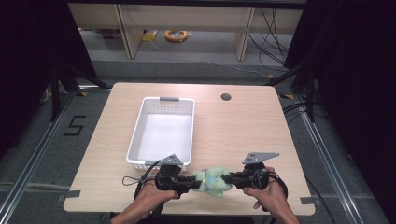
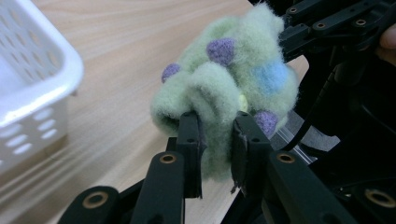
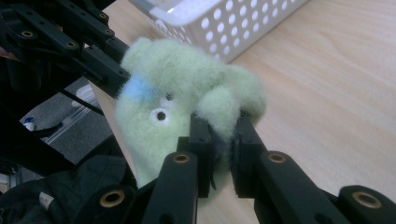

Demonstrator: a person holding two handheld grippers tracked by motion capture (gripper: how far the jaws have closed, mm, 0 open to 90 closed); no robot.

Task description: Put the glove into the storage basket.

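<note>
A pale green plush toy (image 1: 212, 181) with purple spots and a blue patch hangs just above the table's front edge, held from both sides. My left gripper (image 1: 192, 183) is shut on one fuzzy limb of the plush toy (image 2: 224, 93), its pads (image 2: 191, 135) pinching the fleece. From the other side my right gripper (image 1: 229, 178) is shut on another limb of the plush toy (image 3: 187, 88), beside its stitched eye. A white perforated basket (image 1: 137, 135) stands empty behind the left hand.
The basket's wall (image 2: 32, 93) is close on the left in the left gripper view, and the same basket (image 3: 233, 23) lies beyond the toy in the right gripper view. A round cable hole (image 1: 226, 97) sits at the table's back. Bare wood lies right of the basket.
</note>
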